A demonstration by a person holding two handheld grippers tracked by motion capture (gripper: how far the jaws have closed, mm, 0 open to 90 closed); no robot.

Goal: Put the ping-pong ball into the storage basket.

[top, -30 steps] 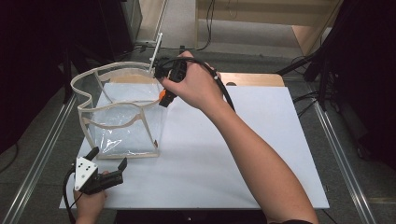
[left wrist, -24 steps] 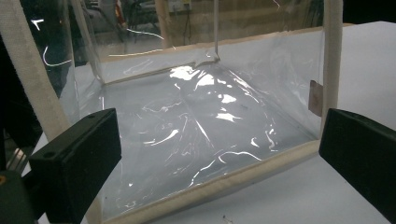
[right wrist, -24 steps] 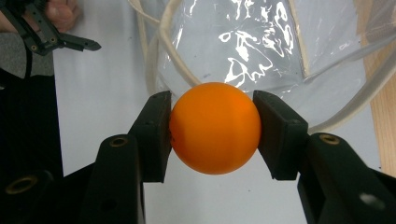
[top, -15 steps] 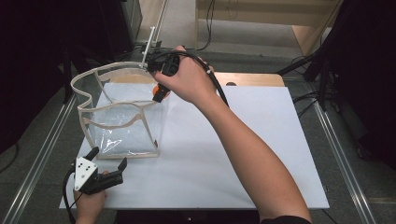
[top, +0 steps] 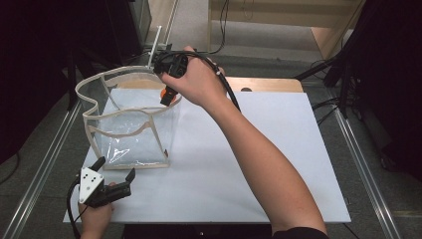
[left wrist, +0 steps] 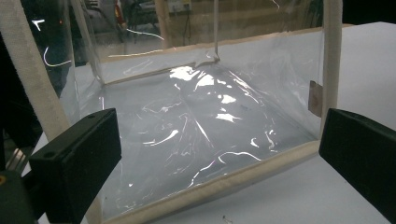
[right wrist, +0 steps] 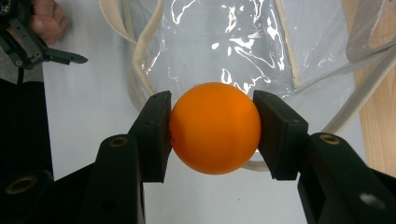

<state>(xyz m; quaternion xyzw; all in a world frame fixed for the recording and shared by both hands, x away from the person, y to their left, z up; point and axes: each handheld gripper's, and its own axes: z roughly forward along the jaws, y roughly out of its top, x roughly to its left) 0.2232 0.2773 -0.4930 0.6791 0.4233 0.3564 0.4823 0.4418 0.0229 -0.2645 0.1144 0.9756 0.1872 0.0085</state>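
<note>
A clear plastic bag (top: 134, 132) with cream fabric trim stands open on the white table (top: 259, 149) at the left. My right gripper (top: 165, 98) is above the bag's far right rim, pointing down, shut on an orange ball (top: 163, 92). In the right gripper view the orange ball (right wrist: 215, 127) is pressed between both black pads (right wrist: 156, 133), with the bag's clear wall (right wrist: 219, 42) below it. My left gripper (top: 115, 171) rests near the table's front left corner, open, aimed at the bag's near side. Its jaws stand wide apart in the left gripper view, framing the bag (left wrist: 201, 126).
A wooden board (top: 271, 83) lies at the table's far edge. Metal rails (top: 45, 164) run along both sides of the table. Dark equipment and cables stand beyond the far edge.
My right hand has shifted slightly with the ball, staying over the bag's far rim. The left gripper has stayed in place.
</note>
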